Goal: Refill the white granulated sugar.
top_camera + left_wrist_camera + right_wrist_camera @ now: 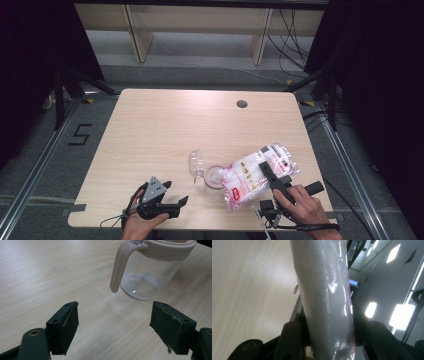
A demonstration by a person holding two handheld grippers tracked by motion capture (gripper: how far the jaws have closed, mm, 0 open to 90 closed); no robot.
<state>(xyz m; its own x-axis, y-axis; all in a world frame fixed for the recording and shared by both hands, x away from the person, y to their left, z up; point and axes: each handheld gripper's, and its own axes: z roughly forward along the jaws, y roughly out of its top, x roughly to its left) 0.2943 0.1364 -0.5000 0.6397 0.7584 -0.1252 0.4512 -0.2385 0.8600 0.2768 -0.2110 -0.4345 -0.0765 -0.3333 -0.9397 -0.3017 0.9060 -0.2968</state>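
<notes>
Mid-pour, by the look of it: right tongs (268, 172) clenched on a plastic bag (257, 175) of white granules, bag tilted with its lower end over the mouth of a clear jug (214, 175) with a pale pink rim and handle. Bag pinched between both jaws in the right gripper view (324, 297), bulging above them. Left tongs (113, 327) released, jaws wide apart with nothing between, hovering low over the desk (150, 130) with the jug just ahead, handle nearest. A thin white layer on the jug's bottom (143, 286), so probably early in the filling. Next: likely tilting the bag further while keeping its mouth over the rim, perhaps steadying the jug by its handle with the left tongs to stop spills.
</notes>
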